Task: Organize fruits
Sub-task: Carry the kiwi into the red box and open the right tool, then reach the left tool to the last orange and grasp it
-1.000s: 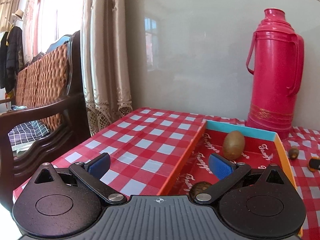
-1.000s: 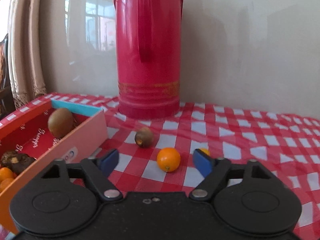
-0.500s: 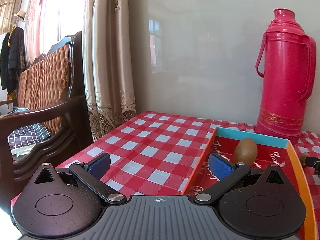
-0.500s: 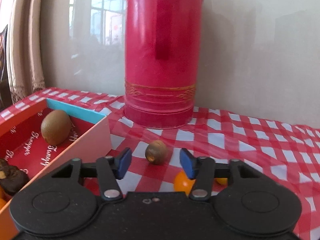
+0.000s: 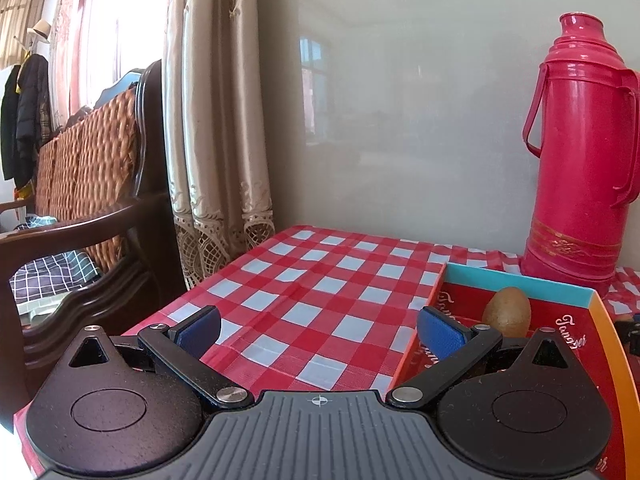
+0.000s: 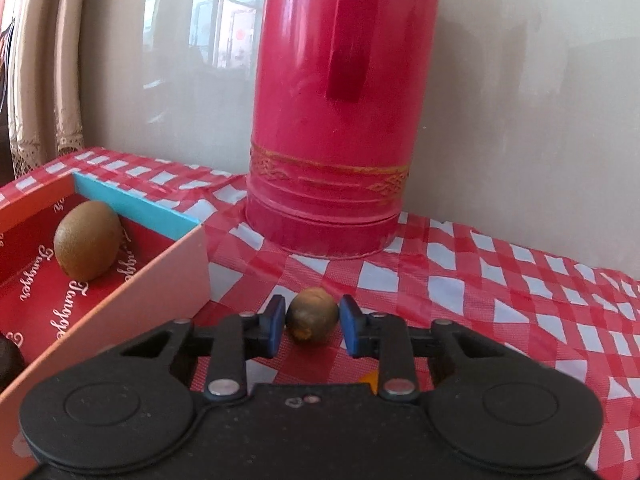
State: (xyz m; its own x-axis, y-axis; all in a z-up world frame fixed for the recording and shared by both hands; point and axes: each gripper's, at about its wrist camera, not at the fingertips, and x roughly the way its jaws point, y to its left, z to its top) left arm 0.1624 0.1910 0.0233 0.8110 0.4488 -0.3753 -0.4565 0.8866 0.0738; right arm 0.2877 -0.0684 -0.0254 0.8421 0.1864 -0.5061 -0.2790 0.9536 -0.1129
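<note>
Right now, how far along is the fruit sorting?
Done: a kiwi already lies in the red box, with a dark fruit at its near end. In hand: the right claw has just been closing around a small brown fruit on the checked tablecloth; its pads look about touching it. Left: lifting it into the box, plus an orange fruit peeking out beneath that claw. The left claw is open, empty.

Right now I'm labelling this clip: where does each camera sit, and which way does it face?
Left wrist: on the left gripper, facing the wall across the tablecloth; box at right; only its open fingers show.
Right wrist: on the right gripper, facing the flask; its fingers have just been closing around a small brown fruit.
Both show the flask, the box and the kiwi inside.
</note>
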